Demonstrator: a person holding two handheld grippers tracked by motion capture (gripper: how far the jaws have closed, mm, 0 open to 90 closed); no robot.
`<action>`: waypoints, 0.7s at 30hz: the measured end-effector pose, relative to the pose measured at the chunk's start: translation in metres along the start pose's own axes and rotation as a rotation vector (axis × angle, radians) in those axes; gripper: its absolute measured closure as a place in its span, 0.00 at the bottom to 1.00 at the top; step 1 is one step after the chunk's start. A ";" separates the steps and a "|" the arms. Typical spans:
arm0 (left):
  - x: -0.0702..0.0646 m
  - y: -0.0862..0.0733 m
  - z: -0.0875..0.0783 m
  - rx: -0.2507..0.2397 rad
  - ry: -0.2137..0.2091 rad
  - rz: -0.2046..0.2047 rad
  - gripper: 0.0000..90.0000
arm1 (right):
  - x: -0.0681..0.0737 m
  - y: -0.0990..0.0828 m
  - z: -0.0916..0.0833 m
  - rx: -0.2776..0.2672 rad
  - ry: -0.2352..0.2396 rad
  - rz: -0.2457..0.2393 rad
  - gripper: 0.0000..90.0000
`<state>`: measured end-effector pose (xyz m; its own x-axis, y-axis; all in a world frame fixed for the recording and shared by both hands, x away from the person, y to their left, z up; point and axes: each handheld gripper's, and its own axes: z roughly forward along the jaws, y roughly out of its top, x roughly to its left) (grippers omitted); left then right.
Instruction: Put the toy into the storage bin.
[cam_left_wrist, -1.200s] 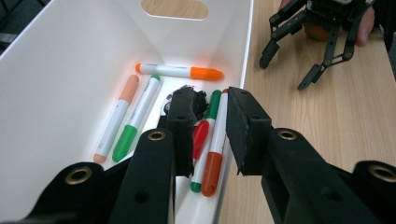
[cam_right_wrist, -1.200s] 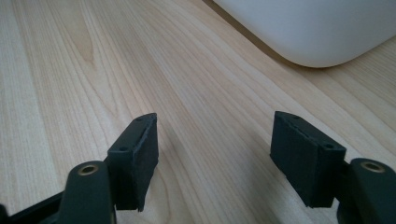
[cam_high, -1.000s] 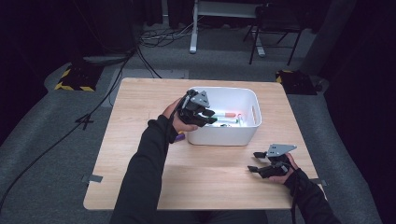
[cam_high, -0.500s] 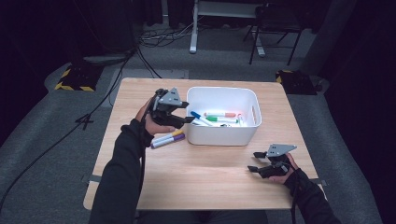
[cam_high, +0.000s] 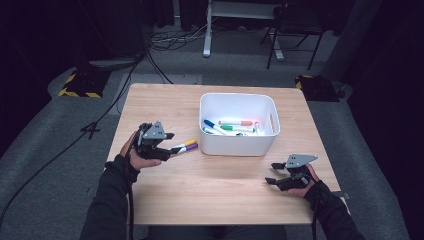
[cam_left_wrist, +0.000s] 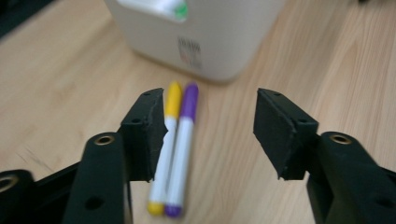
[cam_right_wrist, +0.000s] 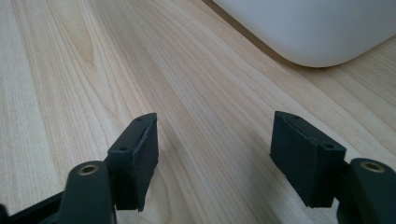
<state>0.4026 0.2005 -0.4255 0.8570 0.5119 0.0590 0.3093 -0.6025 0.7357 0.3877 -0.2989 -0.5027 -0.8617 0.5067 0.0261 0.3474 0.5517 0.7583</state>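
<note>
Fingers (cam_left_wrist: 144, 135) of the left gripper (cam_high: 167, 148) stand apart after just closing a little, nothing clamped, over the yellow marker (cam_left_wrist: 167, 140) and purple marker (cam_left_wrist: 183, 144) lying beside the white bin (cam_high: 239, 145) on the table (cam_high: 165, 100), while the right gripper (cam_high: 275, 180) rests open, so the unloading step seems in hand and the next move should reach into the bin for another marker.

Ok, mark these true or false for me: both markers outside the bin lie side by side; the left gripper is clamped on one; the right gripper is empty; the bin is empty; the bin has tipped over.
1. The yellow marker and purple marker lie side by side on the table. True.
2. The left gripper is clamped on a marker. False: it is open, and both markers lie on the wood below it.
3. The right gripper holds nothing. True: open above bare wood.
4. The white bin is empty. False: several markers lie inside.
5. The bin has tipped over. False: it stands upright.
</note>
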 end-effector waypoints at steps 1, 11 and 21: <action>-0.001 -0.007 0.003 0.018 -0.005 -0.009 0.53 | 0.000 0.000 0.000 -0.001 0.001 0.001 0.36; 0.003 -0.045 0.024 0.051 0.002 -0.055 0.62 | -0.001 0.000 0.000 -0.002 0.001 0.001 0.36; 0.005 -0.048 0.029 0.042 0.033 -0.065 0.61 | -0.001 0.000 0.000 -0.005 0.000 -0.004 0.36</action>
<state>0.4043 0.2140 -0.4802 0.8206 0.5705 0.0352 0.3813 -0.5923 0.7098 0.3884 -0.2994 -0.5029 -0.8630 0.5047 0.0233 0.3424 0.5504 0.7614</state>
